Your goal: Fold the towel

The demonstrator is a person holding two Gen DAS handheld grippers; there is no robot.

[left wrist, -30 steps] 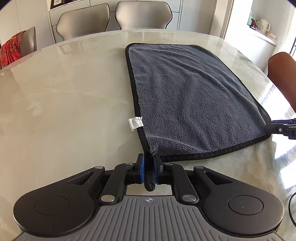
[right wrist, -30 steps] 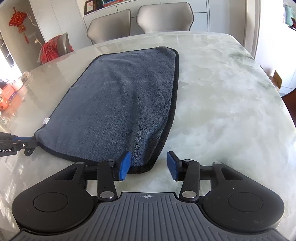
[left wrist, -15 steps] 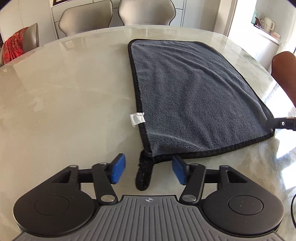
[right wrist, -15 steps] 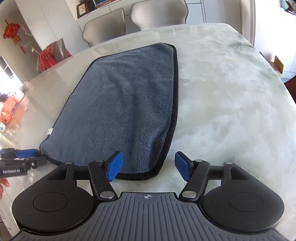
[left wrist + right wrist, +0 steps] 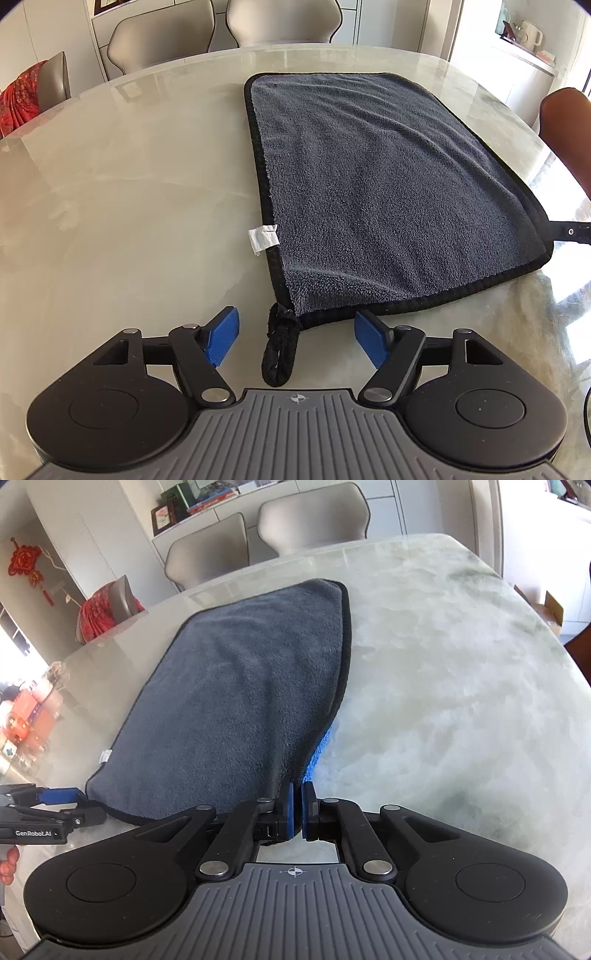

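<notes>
A grey towel [image 5: 388,192] with a black hem lies on the marble table [image 5: 129,206]; it has a white tag [image 5: 263,239] and a black hanging loop [image 5: 279,347] at its near corner. My left gripper [image 5: 295,339] is open, its blue pads either side of the loop, touching nothing. In the right wrist view the towel [image 5: 236,709] has its near right corner lifted off the table, blue underside showing. My right gripper [image 5: 297,805] is shut on that corner. The left gripper [image 5: 55,805] shows at the towel's near left corner.
Beige chairs [image 5: 162,40] stand at the table's far side, one with a red cushion [image 5: 18,99]. A brown chair back [image 5: 569,129] is at the right edge. Bare marble table surface [image 5: 461,701] lies right of the towel.
My left gripper opened and let go of the towel's loop corner, which now lies on the table. My right gripper closed on the towel's near right corner and lifted it.
</notes>
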